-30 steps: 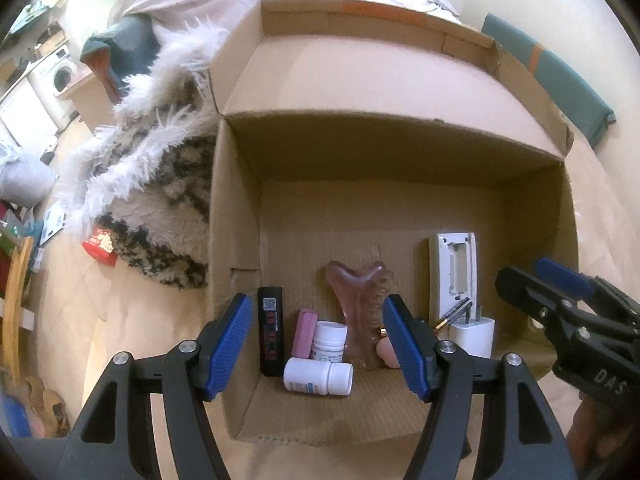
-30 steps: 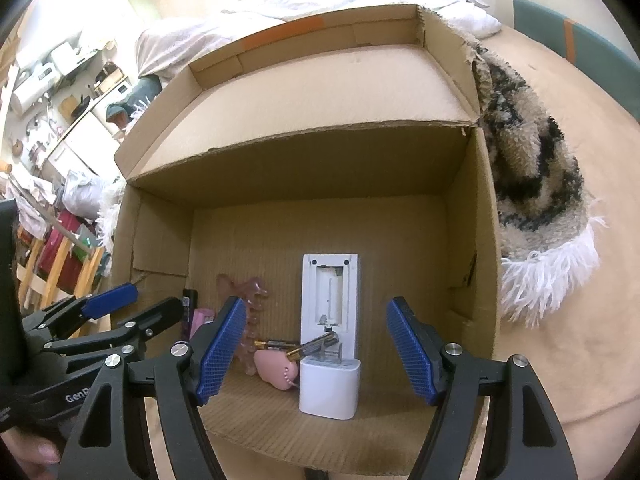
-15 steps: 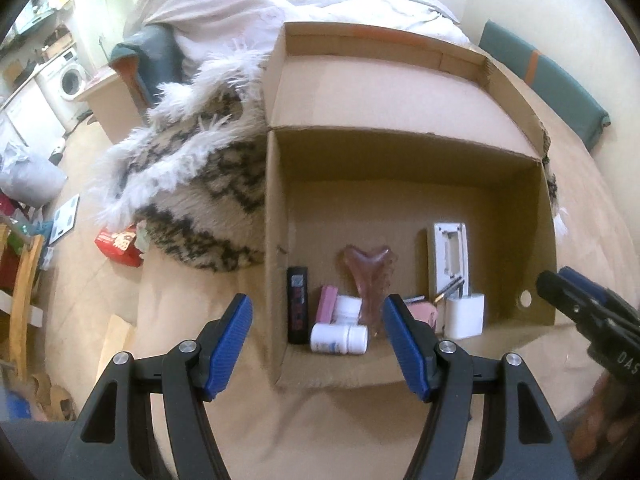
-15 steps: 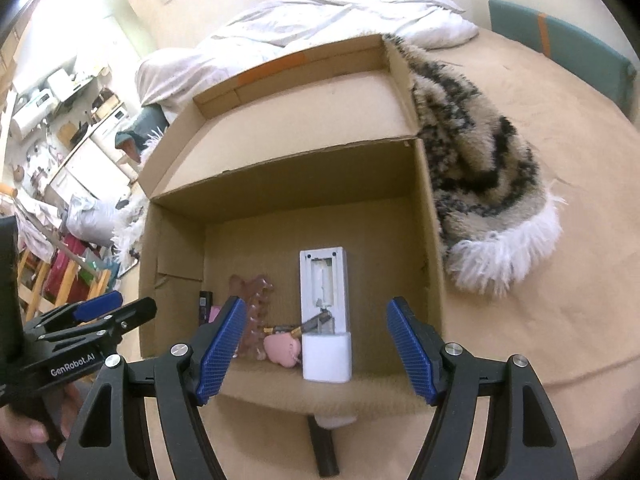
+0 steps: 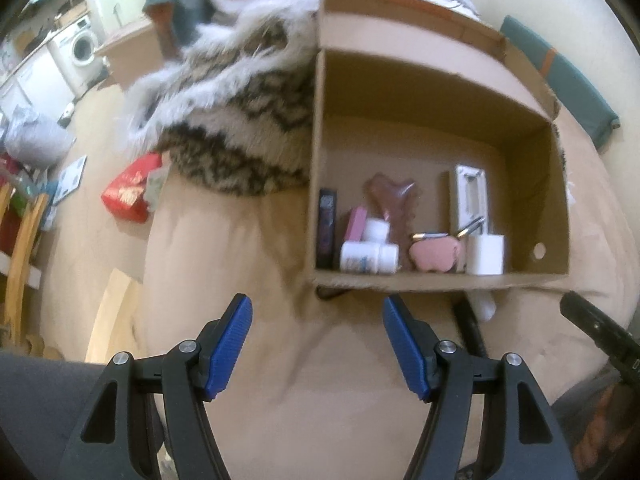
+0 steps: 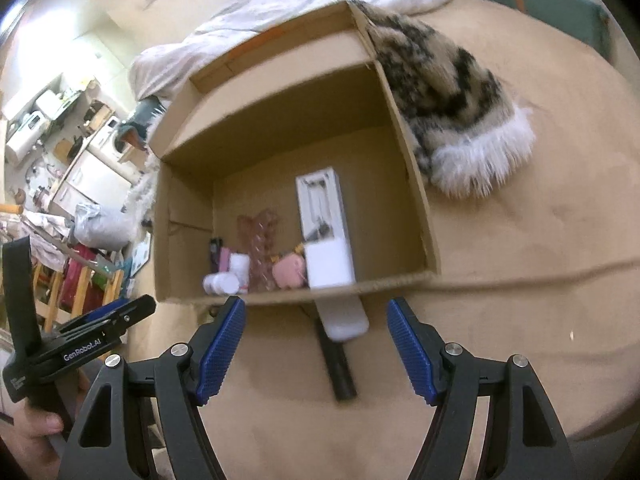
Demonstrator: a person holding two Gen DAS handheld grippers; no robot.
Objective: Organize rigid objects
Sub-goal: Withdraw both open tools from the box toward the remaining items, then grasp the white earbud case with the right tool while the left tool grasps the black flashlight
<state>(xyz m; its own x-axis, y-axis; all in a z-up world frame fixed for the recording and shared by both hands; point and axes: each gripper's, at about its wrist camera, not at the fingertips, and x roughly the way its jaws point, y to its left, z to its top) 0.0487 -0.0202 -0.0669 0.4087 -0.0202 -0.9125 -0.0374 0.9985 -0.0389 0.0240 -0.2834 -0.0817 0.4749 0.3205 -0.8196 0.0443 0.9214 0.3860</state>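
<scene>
An open cardboard box (image 5: 400, 282) (image 6: 184, 240) lies on the tan bed sheet. It holds a black bar (image 5: 326, 228), a pink block (image 5: 355, 226), two white pill bottles (image 5: 368, 257) (image 6: 222, 283), a translucent pink comb-like tool (image 5: 390, 200) (image 6: 262, 248), a pink pig-shaped piece (image 5: 434, 256) (image 6: 289, 273), a white cube (image 5: 485, 254) and a white tray (image 6: 320, 204). A white oblong piece (image 6: 346, 320) and a black stick (image 6: 340, 368) (image 5: 470, 328) lie just outside the front edge. My left gripper (image 5: 317, 304) and right gripper (image 6: 315, 306) hover over the sheet before the box, both open with nothing held.
A shaggy patterned fur throw (image 5: 240, 128) (image 6: 448, 92) lies against the box's side. A red packet (image 5: 128, 196) sits off the bed's left edge. A teal cushion (image 5: 560, 80) and a white duvet (image 6: 300, 8) lie beyond. The other gripper (image 6: 108, 320) (image 5: 592, 328) shows at each view's edge.
Both grippers have drawn back from the box, which now looks smaller and farther. The white piece and black stick before the box have come into view. The jaws stand as wide as before.
</scene>
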